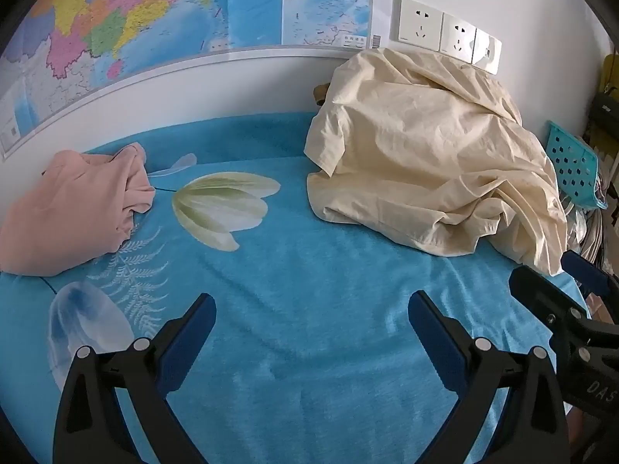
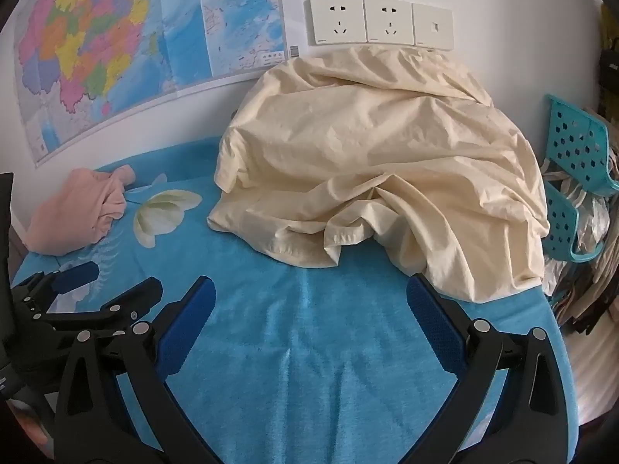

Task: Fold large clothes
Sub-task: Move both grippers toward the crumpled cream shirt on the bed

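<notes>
Hovering over the bed, nothing gripped.
Both jaws wide: left hand-held gripper [image 1: 311, 319], right hand-held gripper [image 2: 309, 303]. Cream garment [image 2: 371, 170] heaped ahead against the wall, nearer my right; near hem runs crosswise.

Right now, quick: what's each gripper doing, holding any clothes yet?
Left gripper: open, holding nothing, over the blue blanket.
Right gripper: open, holding nothing, just short of the cream garment.

On the bed cover [image 1: 309, 270]: crumpled garment [image 1: 433, 162] at rear right against the wall, below the sockets [image 1: 445, 29]; smaller garment [image 1: 73, 208] at left, well apart. Basket [image 1: 572, 166] right of bed.
</notes>
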A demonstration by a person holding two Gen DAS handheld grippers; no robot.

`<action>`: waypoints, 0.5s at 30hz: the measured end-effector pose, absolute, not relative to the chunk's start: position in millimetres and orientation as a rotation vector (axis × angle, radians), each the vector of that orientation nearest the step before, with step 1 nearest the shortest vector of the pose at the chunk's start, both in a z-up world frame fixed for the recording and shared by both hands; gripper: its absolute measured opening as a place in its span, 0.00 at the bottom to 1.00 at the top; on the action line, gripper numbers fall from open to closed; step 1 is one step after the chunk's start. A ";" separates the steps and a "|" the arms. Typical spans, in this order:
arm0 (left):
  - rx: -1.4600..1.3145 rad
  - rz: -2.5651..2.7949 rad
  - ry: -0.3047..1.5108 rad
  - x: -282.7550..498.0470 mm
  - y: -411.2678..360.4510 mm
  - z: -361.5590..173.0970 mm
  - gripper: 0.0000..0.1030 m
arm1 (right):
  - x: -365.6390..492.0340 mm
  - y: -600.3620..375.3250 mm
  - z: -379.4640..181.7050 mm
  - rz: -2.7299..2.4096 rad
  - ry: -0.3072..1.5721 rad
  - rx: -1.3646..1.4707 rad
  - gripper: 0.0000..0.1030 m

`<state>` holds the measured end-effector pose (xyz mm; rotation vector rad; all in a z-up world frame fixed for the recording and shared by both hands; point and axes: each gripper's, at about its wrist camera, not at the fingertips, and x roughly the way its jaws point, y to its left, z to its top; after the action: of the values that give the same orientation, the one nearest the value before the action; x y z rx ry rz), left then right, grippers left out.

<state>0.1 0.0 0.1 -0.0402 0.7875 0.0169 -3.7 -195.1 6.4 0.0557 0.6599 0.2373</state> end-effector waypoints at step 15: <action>-0.050 0.009 0.781 7.1 -0.7 5.8 0.94 | 1.1 -203.9 18.8 0.219 0.630 0.047 0.95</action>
<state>7.1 -0.7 5.8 -0.0500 0.7806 0.0094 1.1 -203.9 18.8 0.0468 0.6299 0.2194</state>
